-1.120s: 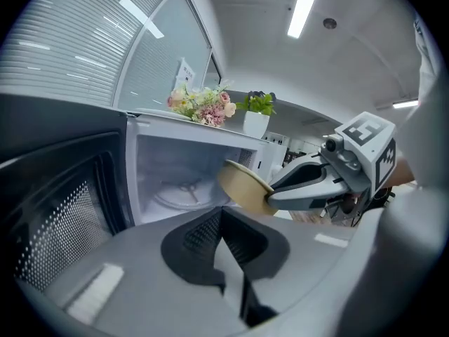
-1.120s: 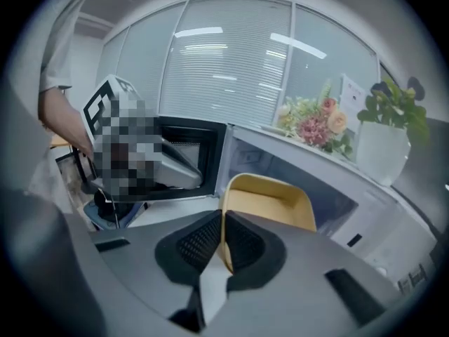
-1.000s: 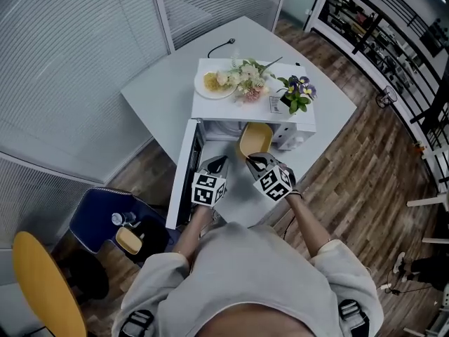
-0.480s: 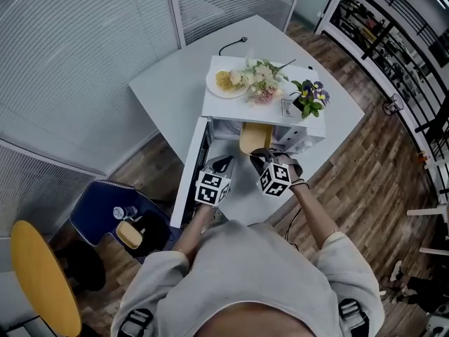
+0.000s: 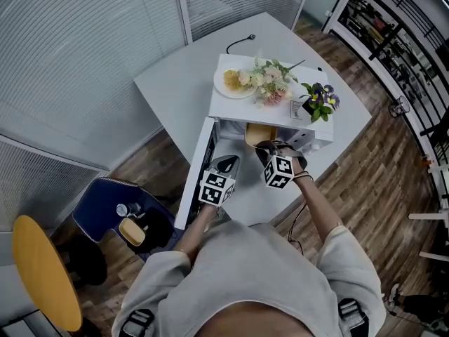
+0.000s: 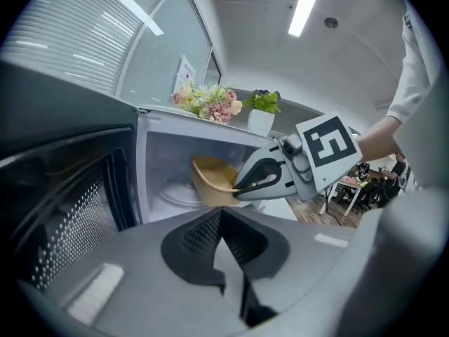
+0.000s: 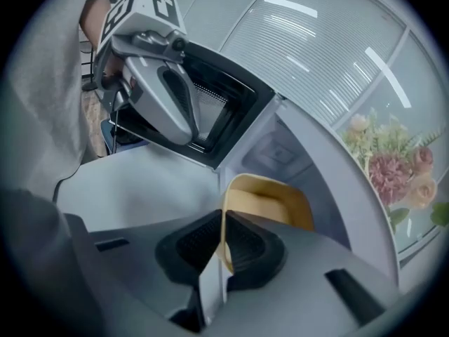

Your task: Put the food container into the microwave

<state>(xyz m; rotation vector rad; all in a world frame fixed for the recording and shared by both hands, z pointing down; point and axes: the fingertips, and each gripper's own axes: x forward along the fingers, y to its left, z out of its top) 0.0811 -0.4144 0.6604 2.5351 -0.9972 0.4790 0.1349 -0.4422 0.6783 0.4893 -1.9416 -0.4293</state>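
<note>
Food container (image 7: 270,202) | rim pinched by right gripper (image 7: 223,243), at microwave (image 5: 242,109) mouth | left gripper (image 6: 223,244) closed, empty | next: set inside, release

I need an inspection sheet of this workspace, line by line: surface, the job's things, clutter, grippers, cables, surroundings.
Surface: white table; the microwave stands on it.
Job's things: microwave, door open; yellow container tilted at its mouth.
Clutter: plate of food, flowers and potted plant on the microwave's top.
Grippers: right gripper, jaws shut on the container's rim; left gripper, jaws together, empty, beside the door.
Cables: black cable on the table behind the microwave.
Surroundings: blue chair, yellow chair, wood floor, blinds.
</note>
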